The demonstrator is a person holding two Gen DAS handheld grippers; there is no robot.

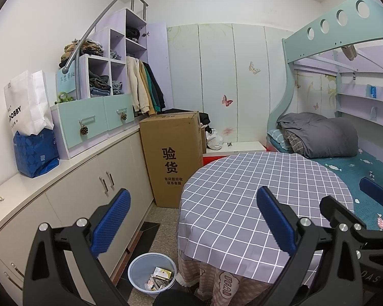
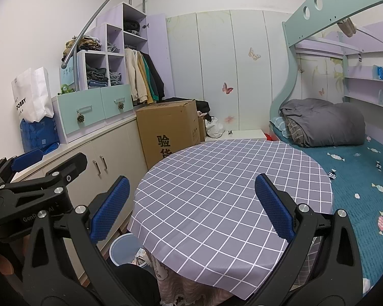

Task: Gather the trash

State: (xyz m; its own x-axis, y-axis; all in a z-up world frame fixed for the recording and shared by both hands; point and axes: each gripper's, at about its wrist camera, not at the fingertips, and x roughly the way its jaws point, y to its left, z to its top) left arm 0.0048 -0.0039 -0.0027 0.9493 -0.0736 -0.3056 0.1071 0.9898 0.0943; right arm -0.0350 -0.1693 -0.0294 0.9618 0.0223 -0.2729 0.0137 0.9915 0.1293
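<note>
A round table with a grey checked cloth (image 1: 255, 191) fills the middle of both views, also in the right wrist view (image 2: 217, 186); no trash shows on it. A pale blue bin (image 1: 152, 271) stands on the floor left of the table with paper scraps and a small carton (image 1: 162, 273) inside; its rim shows in the right wrist view (image 2: 122, 248). My left gripper (image 1: 194, 219) is open and empty above the table's near-left edge. My right gripper (image 2: 191, 209) is open and empty above the table's near edge. The left gripper also shows at the left in the right wrist view (image 2: 28, 178).
A low white cabinet (image 1: 71, 191) runs along the left wall with a blue bag (image 1: 35, 153) and white paper bag (image 1: 25, 102) on it. A tall cardboard box (image 1: 173, 153) stands behind the table. A bunk bed with a grey quilt (image 1: 319, 135) is at the right.
</note>
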